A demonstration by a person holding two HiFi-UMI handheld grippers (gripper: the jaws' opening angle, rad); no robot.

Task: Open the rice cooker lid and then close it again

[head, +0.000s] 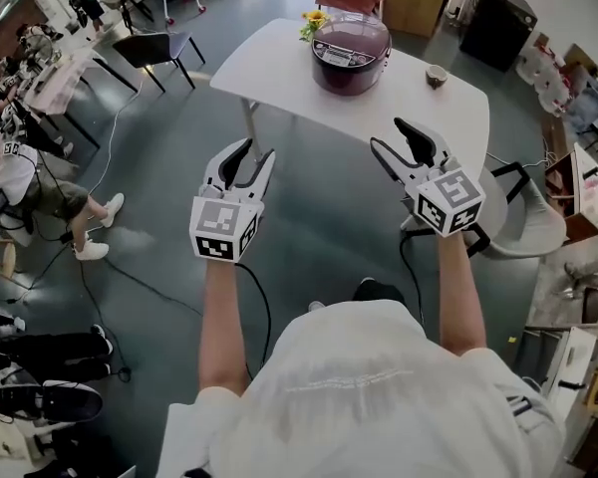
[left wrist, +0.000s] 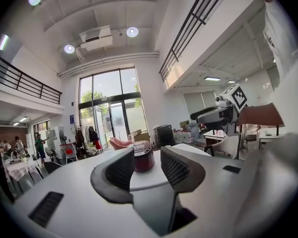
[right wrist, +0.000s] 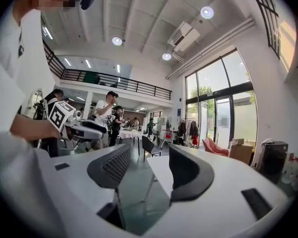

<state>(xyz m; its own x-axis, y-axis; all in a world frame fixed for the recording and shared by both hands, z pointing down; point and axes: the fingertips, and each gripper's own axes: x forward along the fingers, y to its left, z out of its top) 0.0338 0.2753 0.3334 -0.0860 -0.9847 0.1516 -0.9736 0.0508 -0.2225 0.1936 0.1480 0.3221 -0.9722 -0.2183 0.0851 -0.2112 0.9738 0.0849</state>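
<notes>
The left gripper [head: 254, 157] is held over the floor, short of the near edge of the white rectangular table [head: 279, 73]. Its jaws are spread, with nothing between them. The dark red round rice cooker [head: 350, 53] stands near the table's far edge, lid down, well apart from both grippers. The right gripper [head: 391, 135] is by the near edge, jaws spread and empty.
</notes>
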